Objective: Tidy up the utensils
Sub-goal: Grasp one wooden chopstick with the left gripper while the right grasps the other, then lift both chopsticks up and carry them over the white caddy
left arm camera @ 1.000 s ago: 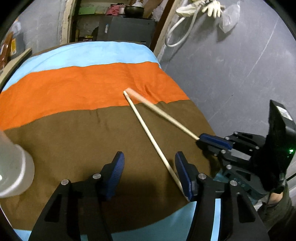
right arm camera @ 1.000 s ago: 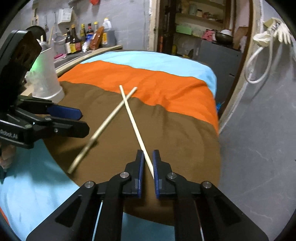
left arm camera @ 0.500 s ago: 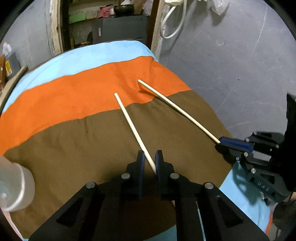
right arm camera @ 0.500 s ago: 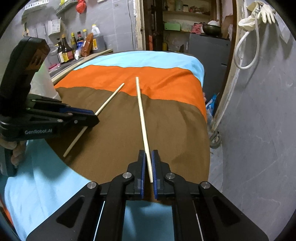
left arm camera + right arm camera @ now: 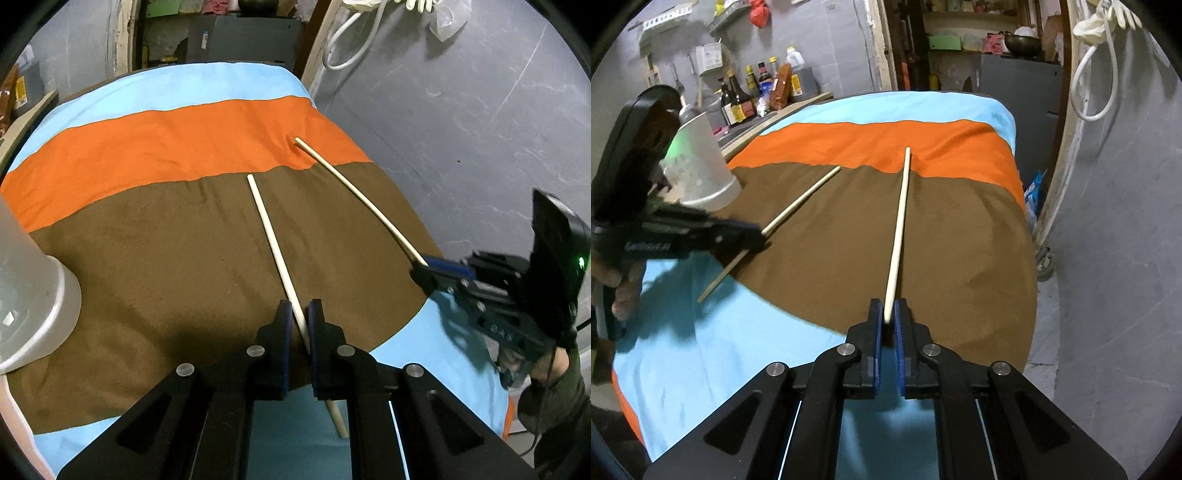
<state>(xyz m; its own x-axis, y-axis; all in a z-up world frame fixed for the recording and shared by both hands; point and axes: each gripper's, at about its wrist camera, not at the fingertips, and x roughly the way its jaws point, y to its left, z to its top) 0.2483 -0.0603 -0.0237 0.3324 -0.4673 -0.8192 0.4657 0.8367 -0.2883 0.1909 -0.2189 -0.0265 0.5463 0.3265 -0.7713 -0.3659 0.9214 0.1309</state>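
Observation:
Two pale wooden chopsticks lie over a table with a blue, orange and brown striped cloth point(image 5: 147, 236). My left gripper point(image 5: 298, 314) is shut on one chopstick point(image 5: 271, 243) partway along it, its back end sticking out beneath the jaws. My right gripper point(image 5: 889, 312) is shut on the near end of the other chopstick point(image 5: 899, 225). In the left wrist view the right gripper point(image 5: 424, 264) holds its chopstick point(image 5: 354, 192) at the table's right edge. In the right wrist view the left gripper point(image 5: 757, 236) and its chopstick point(image 5: 801, 197) are at the left.
A translucent white plastic container point(image 5: 26, 295) stands on the cloth at the left, also in the right wrist view point(image 5: 701, 162). Sauce bottles point(image 5: 738, 99) stand on a counter behind. A grey wall point(image 5: 461, 110) and floor lie right of the table edge.
A second ago my left gripper was open around its chopstick; it then shut on it. The crossed chopsticks have been pulled apart and now point forward separately.

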